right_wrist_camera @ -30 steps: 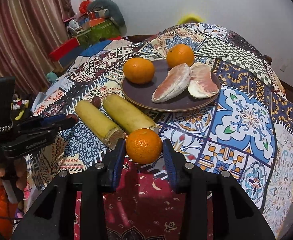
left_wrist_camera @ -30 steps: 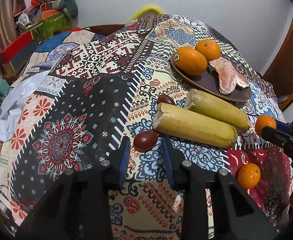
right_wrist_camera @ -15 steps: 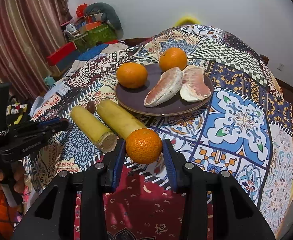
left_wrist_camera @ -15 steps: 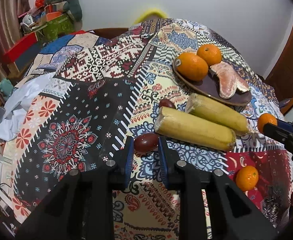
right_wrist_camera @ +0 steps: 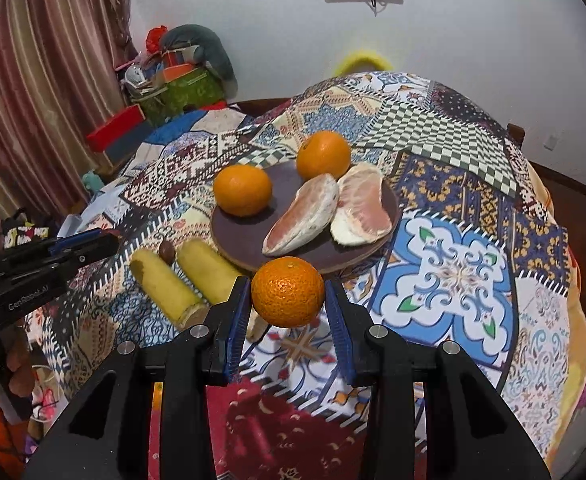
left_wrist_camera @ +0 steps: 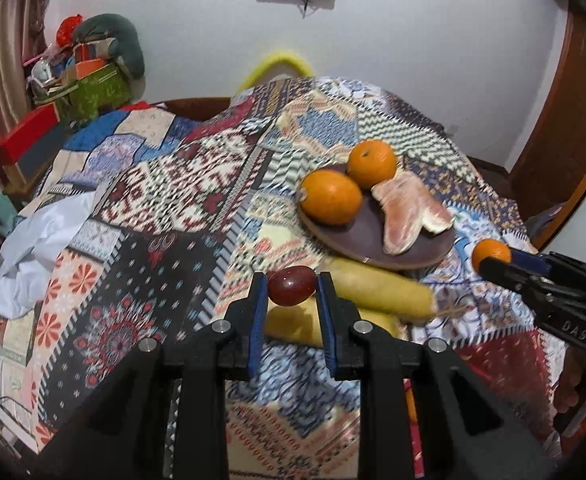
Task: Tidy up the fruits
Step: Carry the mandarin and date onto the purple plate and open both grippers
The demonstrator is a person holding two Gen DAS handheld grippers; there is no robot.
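My left gripper [left_wrist_camera: 291, 294] is shut on a small dark red fruit [left_wrist_camera: 291, 291] and holds it above the patterned tablecloth, near two yellow peeled stalks [left_wrist_camera: 377, 290]. Between the pads of my right gripper [right_wrist_camera: 287, 296] sits a mandarin [right_wrist_camera: 287, 292], lifted just in front of the brown plate [right_wrist_camera: 241, 230]. The plate carries two oranges [right_wrist_camera: 243, 189] [right_wrist_camera: 324, 154] and two pomelo segments [right_wrist_camera: 305, 220]. A second dark red fruit [right_wrist_camera: 167, 250] lies between the yellow stalks [right_wrist_camera: 165, 288]. In the left wrist view the right gripper [left_wrist_camera: 493, 258] shows at the right with its mandarin.
A quilted patchwork cloth [right_wrist_camera: 461, 276] covers the rounded table and falls away at every side. Crumpled white fabric [left_wrist_camera: 33, 240] lies at the left edge. Boxes and bags [right_wrist_camera: 173, 84] are stacked at the back left by a curtain. A wooden door [left_wrist_camera: 565, 128] stands at the right.
My left gripper closed on the dark red fruit and lifted it off the cloth. My right gripper rose a little toward the plate, still gripping the mandarin.
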